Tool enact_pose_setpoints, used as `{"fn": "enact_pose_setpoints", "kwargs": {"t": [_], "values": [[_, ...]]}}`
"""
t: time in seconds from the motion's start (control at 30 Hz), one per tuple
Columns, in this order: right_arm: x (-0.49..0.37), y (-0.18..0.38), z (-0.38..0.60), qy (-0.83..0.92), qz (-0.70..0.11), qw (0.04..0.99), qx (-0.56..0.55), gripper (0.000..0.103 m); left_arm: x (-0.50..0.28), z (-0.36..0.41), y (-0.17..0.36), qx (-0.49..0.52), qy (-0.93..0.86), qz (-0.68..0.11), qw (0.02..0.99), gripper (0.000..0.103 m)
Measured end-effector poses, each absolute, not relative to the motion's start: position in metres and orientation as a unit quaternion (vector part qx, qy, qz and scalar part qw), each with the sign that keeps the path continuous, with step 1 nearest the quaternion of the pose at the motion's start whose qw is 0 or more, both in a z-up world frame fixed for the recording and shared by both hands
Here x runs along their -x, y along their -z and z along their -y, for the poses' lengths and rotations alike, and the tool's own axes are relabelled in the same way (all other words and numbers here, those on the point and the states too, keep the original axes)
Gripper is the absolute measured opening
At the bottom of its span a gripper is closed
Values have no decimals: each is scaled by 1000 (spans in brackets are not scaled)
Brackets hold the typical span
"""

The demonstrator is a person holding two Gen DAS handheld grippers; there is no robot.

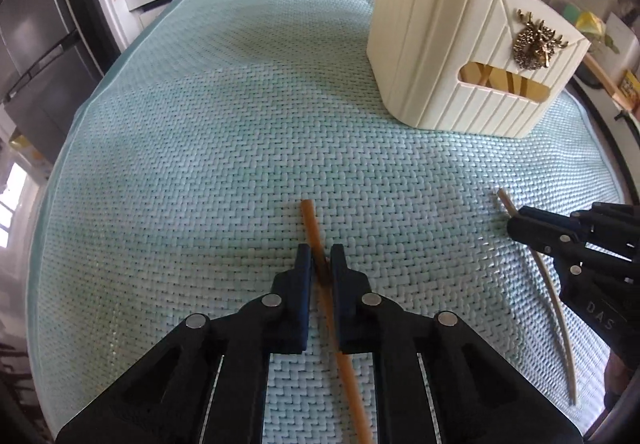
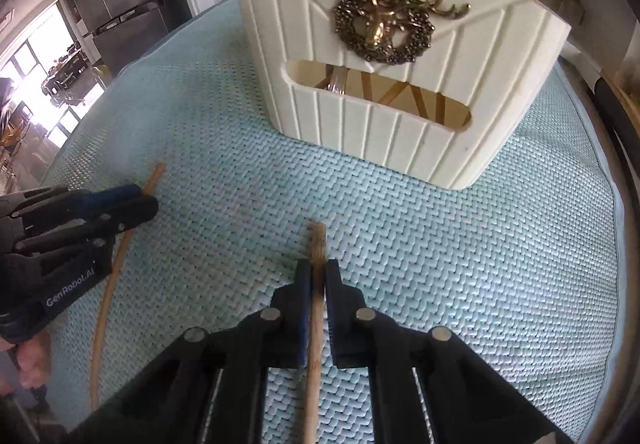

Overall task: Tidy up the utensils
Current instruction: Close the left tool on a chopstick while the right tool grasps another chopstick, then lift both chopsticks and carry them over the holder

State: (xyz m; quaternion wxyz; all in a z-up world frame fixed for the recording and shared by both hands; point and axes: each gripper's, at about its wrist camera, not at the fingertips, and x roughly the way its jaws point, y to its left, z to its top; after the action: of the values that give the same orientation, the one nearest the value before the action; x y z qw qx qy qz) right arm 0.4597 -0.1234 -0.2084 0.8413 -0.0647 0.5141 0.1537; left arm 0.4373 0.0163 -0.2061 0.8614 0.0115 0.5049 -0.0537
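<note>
Left hand-held gripper (image 1: 321, 256) clamps one chopstick (image 1: 310, 220); right hand-held gripper (image 2: 318, 272) clamps another chopstick (image 2: 317, 240).

Daylight from the left window (image 2: 24, 56), soft shadows, fisheye-bent edges, slight blur.

The mat (image 1: 200, 124) is pale mint green, woven in a small herringbone pattern that runs across its whole surface. On it stands a cream utensil holder (image 2: 360, 116), its walls ribbed with raised straight lines, some upright and some slanting. On its front sits a dark brassy-gold stag's-head ornament (image 2: 382, 26) ringed by a wreath. Through the slot in the holder show golden-tan sticks. The left chopstick (image 1: 316, 240) is orange-brown; the right chopstick (image 2: 317, 252) is a lighter tan wood. The left gripper (image 1: 320, 256) and the right gripper (image 2: 318, 272) are both matt black with silver round pins and dark blue inner pads.
</note>
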Motion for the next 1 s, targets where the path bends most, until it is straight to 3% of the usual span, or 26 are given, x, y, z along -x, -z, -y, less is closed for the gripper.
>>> {"fn": "enact_pose_setpoints", "kwargs": {"t": [0.33, 0.63, 1.0], "values": [[-391, 129, 189, -181, -418, 888, -59, 7, -390, -30, 128, 43, 105, -419, 901, 5], [-345, 61, 218, -199, -325, 921, -84, 7, -368, -45, 63, 66, 126, -357, 923, 5], [-312, 24, 230, -190, -266, 942, -72, 7, -339, -51, 27, 70, 129, -303, 942, 4]]}}
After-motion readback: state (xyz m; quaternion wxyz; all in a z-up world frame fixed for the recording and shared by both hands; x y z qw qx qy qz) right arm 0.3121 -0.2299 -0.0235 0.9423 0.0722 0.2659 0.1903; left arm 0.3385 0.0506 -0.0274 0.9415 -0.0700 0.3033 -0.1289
